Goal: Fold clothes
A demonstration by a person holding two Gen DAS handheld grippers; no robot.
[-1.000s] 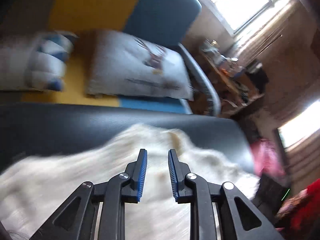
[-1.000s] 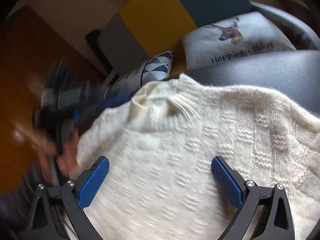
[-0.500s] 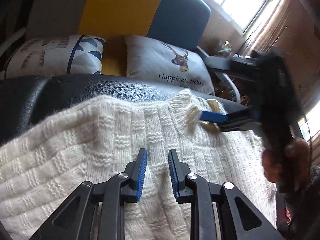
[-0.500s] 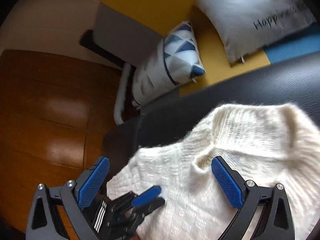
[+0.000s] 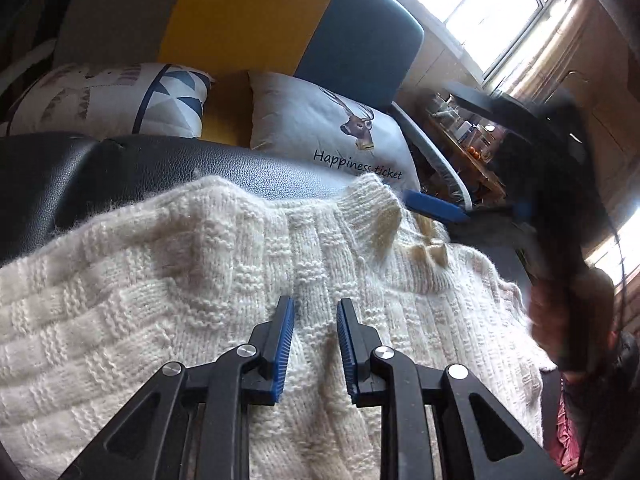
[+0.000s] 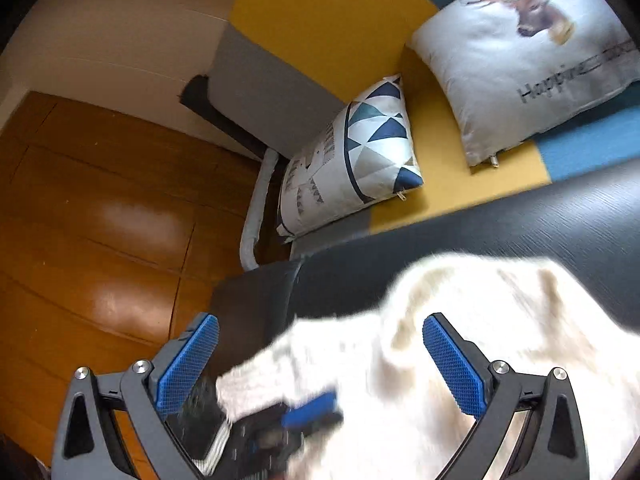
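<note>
cream knit sweater: spread over a black leather surface, filling the lower half of the left wrist frame; ribbed collar raised right of centre.
left gripper: bottom centre, blue pads a narrow gap apart, nothing visibly between them, hovering above the knit.
right gripper: bottom of its own frame, fingers spread wide, empty, over the blurred sweater; its blue tip lies near the collar at right of the left wrist frame.
deer pillow: upper centre, on the yellow and blue sofa.
triangle-pattern pillow: upper left.
wooden floor: left side.
</note>
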